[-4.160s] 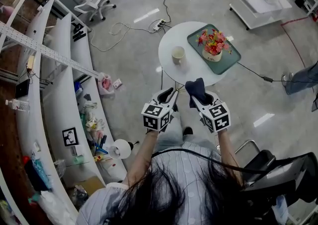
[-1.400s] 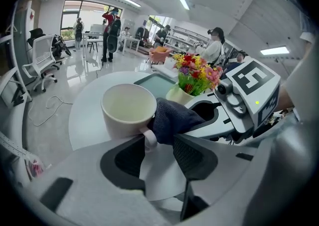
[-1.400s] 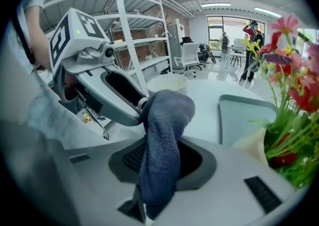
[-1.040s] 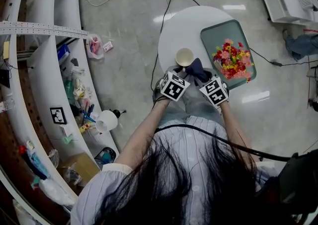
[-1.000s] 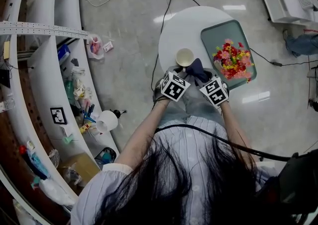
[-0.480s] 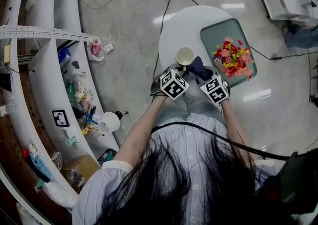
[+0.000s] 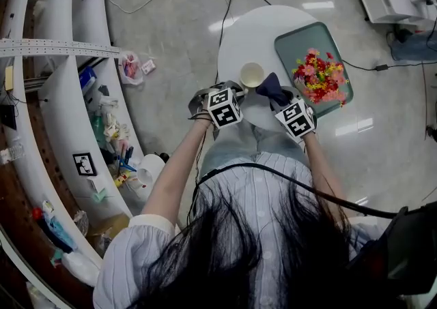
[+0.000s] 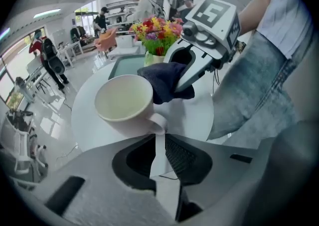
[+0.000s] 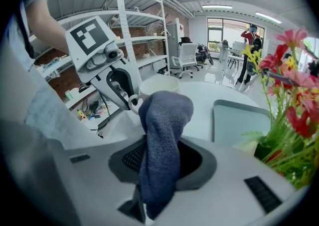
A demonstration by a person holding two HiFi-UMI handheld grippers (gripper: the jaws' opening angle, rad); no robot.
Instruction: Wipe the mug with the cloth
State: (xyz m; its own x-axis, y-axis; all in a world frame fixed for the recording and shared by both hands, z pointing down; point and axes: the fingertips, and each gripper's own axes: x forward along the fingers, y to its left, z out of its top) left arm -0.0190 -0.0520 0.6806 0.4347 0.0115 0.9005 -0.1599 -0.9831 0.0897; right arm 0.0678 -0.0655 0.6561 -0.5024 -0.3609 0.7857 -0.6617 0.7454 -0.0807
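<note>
Glossy grey floor (image 7: 171,21) with trailing cables surrounds a small round white bench (image 7: 263,31); curved white shelves (image 7: 65,96) crowded with odds and ends run down the left of the head view; a green tray (image 7: 300,38) on the bench carries a pot of red, pink and yellow flowers (image 7: 319,77). Near the bench edge closest to the person stands the cream mug (image 8: 123,101), upright and empty, its handle turned toward the left tool (image 8: 158,142); that tool's jaws have just been closing, and the handle sits pinched between their pads, so the left tool is clenched on the mug. The right tool (image 9: 160,162) grasps a dark blue cloth (image 9: 167,113), which bunches up out of its jaws; the bunched end is held right at the mug's rim, on the side facing the tray; whether cloth and rim actually touch I cannot tell. Both tools point steeply down at the bench, close beside each other, with the mug between them.
</note>
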